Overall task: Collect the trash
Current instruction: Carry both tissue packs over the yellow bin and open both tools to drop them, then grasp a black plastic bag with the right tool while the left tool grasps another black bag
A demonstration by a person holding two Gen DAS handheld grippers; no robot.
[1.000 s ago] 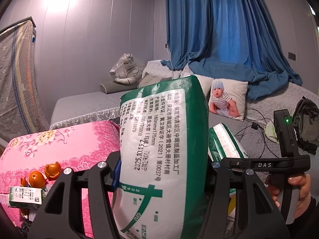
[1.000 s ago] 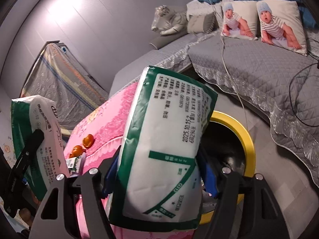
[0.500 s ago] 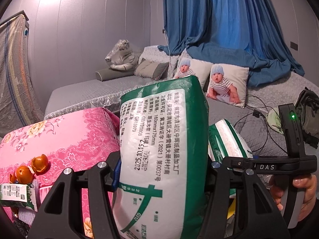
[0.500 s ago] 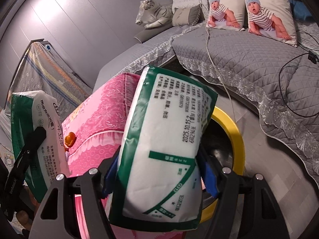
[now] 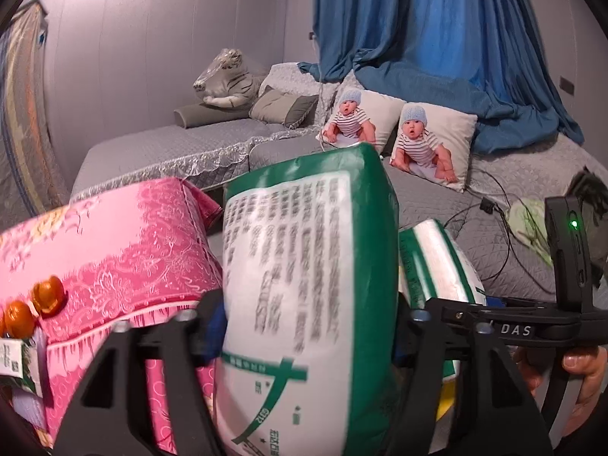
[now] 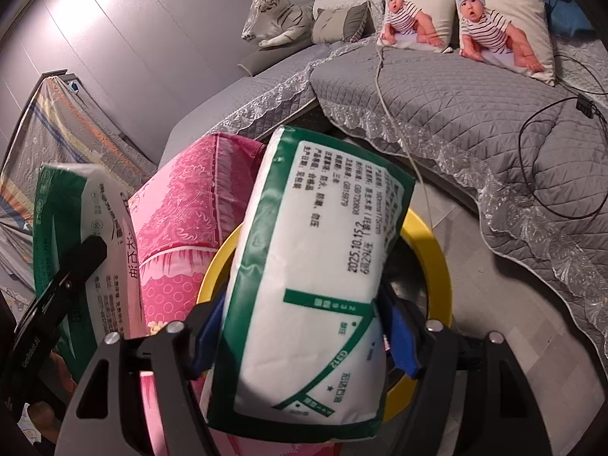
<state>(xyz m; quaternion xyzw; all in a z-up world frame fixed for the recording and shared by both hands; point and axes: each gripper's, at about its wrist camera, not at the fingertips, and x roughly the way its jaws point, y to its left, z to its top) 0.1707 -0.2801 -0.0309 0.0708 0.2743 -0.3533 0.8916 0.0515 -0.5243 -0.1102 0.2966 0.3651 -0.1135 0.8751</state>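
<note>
Two green-and-white tissue packs are in play. One pack (image 5: 304,266) stands between the fingers of my left gripper (image 5: 307,326). It is blurred while the fingers stay sharp, and the jaws are opening around it. The other pack (image 6: 315,266) sits tilted between the fingers of my right gripper (image 6: 304,336). These jaws are opening too, and a dark gap shows beside the right blue pad (image 6: 402,342). Directly below it is a yellow-rimmed bin (image 6: 437,266). Each pack also shows in the other view, the left one (image 6: 83,228) and the right one (image 5: 437,258).
A pink flowered bundle (image 5: 114,247) lies left of the bin, with orange fruit (image 5: 45,292) and a small carton (image 5: 11,353) on it. A grey quilted sofa (image 6: 456,114) with baby-print pillows (image 6: 505,26), cables (image 6: 551,159) and a toy tiger (image 6: 281,22) runs behind. A blue curtain (image 5: 418,38) hangs beyond.
Both hands have sunk toward the yellow bin. Both pairs of jaws have widened. The left pack now blurs and slips; the right pack sits slightly lower with its right pad bared.
</note>
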